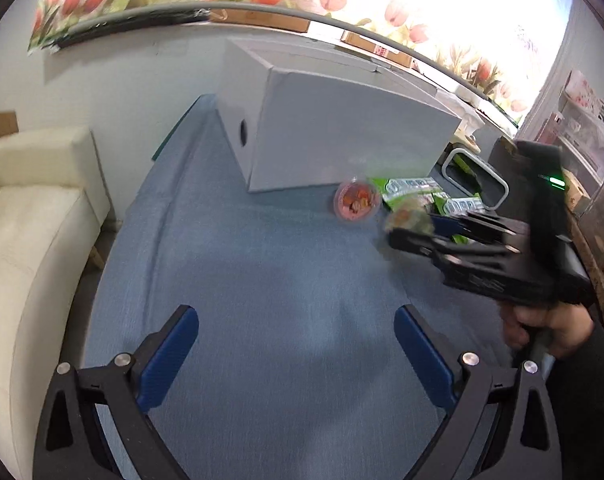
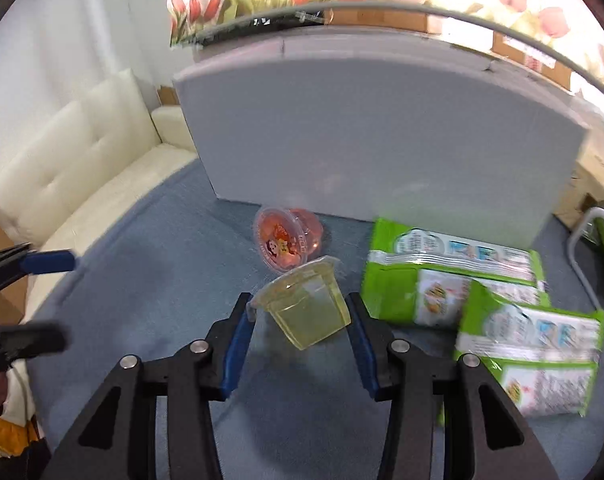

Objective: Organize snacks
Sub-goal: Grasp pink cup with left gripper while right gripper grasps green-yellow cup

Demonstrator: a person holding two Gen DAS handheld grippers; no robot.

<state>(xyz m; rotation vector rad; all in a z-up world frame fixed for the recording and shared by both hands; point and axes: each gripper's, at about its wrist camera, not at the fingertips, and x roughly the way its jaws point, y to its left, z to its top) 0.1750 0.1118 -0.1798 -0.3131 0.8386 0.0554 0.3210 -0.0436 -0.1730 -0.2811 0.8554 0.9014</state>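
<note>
My right gripper (image 2: 302,308) is shut on a yellow jelly cup (image 2: 308,308) and holds it tilted above the blue cloth; in the left wrist view it (image 1: 402,226) shows at the right, blurred. A red jelly cup (image 2: 288,242) lies on its side just beyond, near the white box; it also shows in the left wrist view (image 1: 356,200). Two green snack packets (image 2: 454,276) (image 2: 530,360) lie to the right. My left gripper (image 1: 296,344) is open and empty over bare cloth.
A large white box (image 2: 382,132) stands at the back of the blue-covered table (image 1: 262,280). A white wire basket (image 1: 474,176) with green packets sits at the right. A cream sofa (image 1: 30,240) is off the table's left edge. Shelves stand at far right.
</note>
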